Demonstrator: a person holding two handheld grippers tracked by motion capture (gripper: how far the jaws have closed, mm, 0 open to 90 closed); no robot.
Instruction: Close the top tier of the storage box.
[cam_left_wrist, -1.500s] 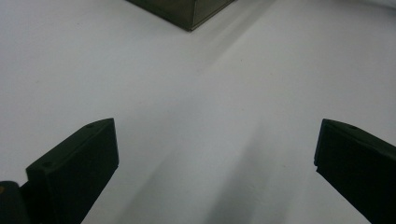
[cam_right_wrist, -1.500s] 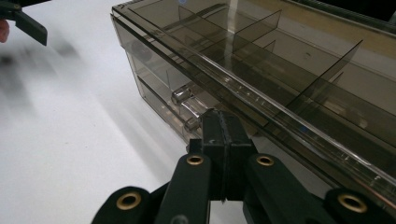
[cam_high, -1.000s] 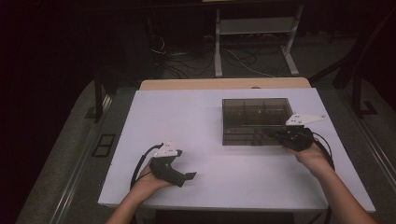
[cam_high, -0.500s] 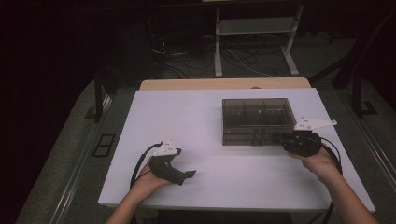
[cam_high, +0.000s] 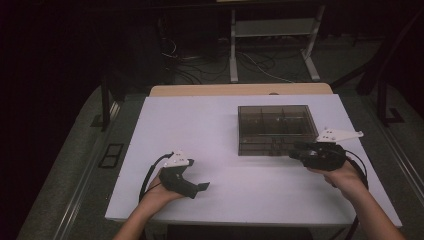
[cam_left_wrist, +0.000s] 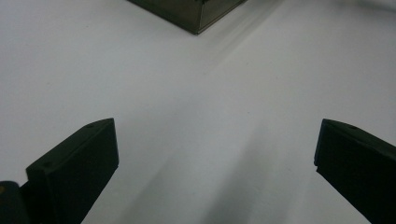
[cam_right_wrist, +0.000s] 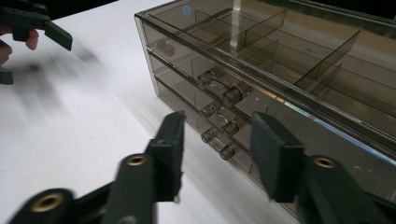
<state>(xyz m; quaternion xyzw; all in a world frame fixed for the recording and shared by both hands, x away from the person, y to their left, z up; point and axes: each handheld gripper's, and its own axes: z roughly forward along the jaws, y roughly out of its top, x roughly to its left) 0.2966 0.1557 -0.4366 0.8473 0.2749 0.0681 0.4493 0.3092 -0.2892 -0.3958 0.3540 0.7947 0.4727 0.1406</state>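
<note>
Right hand-held gripper (cam_right_wrist: 217, 142) sits just off the front of the smoky drawer box (cam_high: 276, 129), jaws just been opening, nothing between them, drawer knobs (cam_right_wrist: 219, 114) just ahead. Left hand-held gripper (cam_high: 192, 186) hangs wide open, well left of the box, over the white tabletop (cam_high: 200, 130).

the high view is dim, its surroundings nearly black, while the white tabletop (cam_high: 220, 135) catches an even overhead light. soft shadows stretch across it in the left gripper view. in the right gripper view the near fingers (cam_right_wrist: 170, 154) are blurred, and faint glare streaks the smoky clear drawer box (cam_right_wrist: 289, 70).
</note>
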